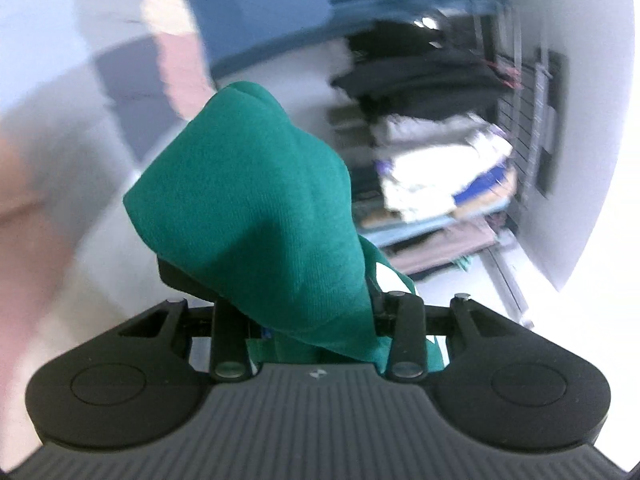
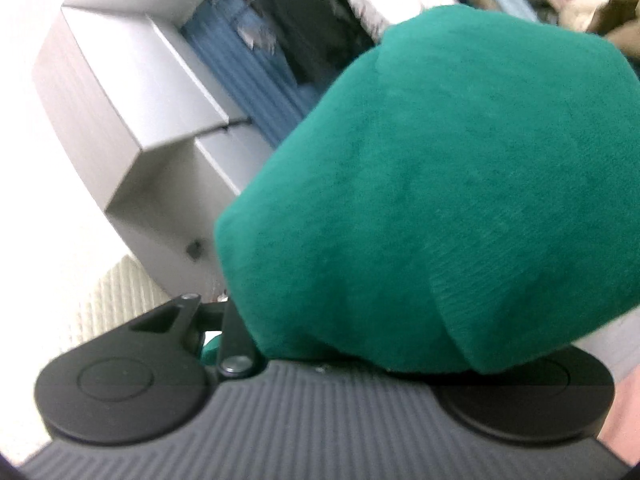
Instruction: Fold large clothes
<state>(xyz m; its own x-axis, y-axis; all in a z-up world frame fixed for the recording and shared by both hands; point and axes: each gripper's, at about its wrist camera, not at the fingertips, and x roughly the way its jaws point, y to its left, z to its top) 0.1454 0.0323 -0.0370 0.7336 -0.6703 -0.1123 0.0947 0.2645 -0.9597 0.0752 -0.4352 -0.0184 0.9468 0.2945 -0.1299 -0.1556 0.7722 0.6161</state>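
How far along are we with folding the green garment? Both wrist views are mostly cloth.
Done: both grippers have hold of the green knit garment; it is bunched over the left gripper and drapes over the right gripper, hiding its fingers. In hand: the cloth is lifted, the blurred clothes shelves behind. Left: no fold or flat surface shows, so the folding itself remains.

light: bright, washed-out whites | blur: background motion-smeared | edges: fisheye-bent

Beyond the left tongs [image 1: 276, 216], to their right, a shelf [image 1: 416, 232] carries blurred stacks of folded clothes [image 1: 444, 168].
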